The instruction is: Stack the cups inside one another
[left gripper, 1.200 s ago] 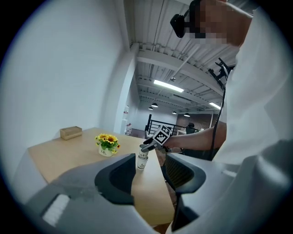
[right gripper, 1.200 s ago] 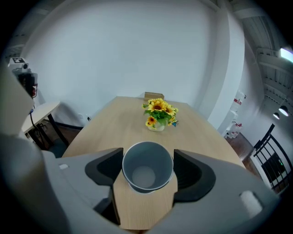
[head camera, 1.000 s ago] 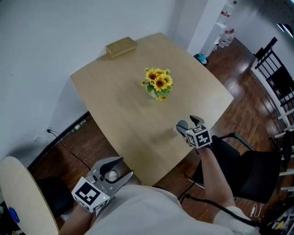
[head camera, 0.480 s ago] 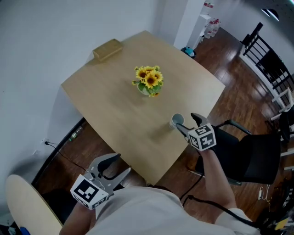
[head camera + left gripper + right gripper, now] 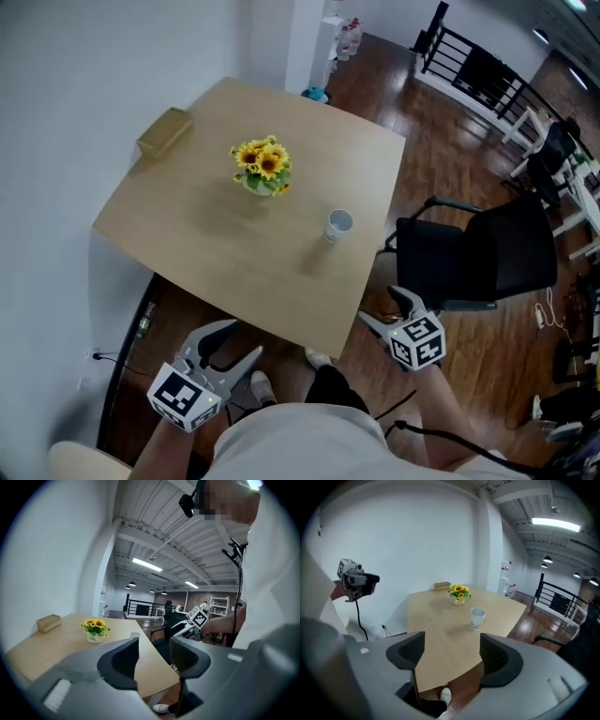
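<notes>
Left gripper [image 5: 246, 339] and right gripper [image 5: 380, 306] off the table [image 5: 178, 220], both with jaws spread and nothing between them
In the head view the left gripper sits at 7 o'clock and the right at 5 o'clock, beyond the table's near edge. One white cup [image 5: 338, 223] stands upright on the table, at 4 o'clock from the flowers [image 5: 262, 166]; a box [image 5: 164, 131] lies at their 10 o'clock, a black chair [image 5: 487, 248] at 3 o'clock of the cup
</notes>
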{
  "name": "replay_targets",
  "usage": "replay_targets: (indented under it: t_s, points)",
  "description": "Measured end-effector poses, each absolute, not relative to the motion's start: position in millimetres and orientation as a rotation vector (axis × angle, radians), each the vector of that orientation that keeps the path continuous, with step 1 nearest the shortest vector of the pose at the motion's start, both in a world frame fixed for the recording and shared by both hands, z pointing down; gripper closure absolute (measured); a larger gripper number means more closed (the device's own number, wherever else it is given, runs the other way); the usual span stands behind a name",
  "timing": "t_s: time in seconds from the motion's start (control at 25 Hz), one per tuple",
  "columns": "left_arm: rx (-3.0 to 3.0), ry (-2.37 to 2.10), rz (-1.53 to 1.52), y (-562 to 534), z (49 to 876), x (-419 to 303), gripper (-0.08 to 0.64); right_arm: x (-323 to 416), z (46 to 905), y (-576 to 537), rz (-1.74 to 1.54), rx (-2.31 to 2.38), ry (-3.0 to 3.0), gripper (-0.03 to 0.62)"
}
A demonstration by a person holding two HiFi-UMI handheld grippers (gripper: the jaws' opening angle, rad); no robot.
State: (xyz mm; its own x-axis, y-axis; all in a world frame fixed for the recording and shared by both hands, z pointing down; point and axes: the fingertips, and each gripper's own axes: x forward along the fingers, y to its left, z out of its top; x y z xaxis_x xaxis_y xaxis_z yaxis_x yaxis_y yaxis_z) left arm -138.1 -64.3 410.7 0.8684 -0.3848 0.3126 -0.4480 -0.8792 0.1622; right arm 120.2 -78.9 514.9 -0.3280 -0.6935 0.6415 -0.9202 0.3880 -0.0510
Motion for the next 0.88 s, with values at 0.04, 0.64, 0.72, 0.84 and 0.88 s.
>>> replay_targets:
  t_s: [0.04, 0.64, 0.72, 0.84, 0.88]
  points:
    - [2.807, -0.604, 0.397, -59.3, 418.6, -142.6, 0.342, 116.6, 516.3, -57.1, 0.59, 1.405, -2.1, 0.23]
    - [2.859, -0.446, 0.42, 43.0, 432.3, -101.6, 0.344, 86.8, 474.8, 153.7, 0.628, 1.433, -2.126, 0.206]
    - [2.865, -0.457, 0.419, 64.5, 430.3, -87.2, 0.344, 94.2, 473.9, 180.5, 0.617, 1.436, -2.144, 0.202]
    - [2.878, -0.458, 0.419, 101.3, 425.3, -63.3, 0.344, 110.2, 476.9, 218.3, 0.611, 1.447, -2.158, 0.201]
    - [2.882, -0.458, 0.421, 114.5, 423.8, -55.3, 0.342, 115.4, 479.6, 230.3, 0.615, 1.449, -2.166, 0.201]
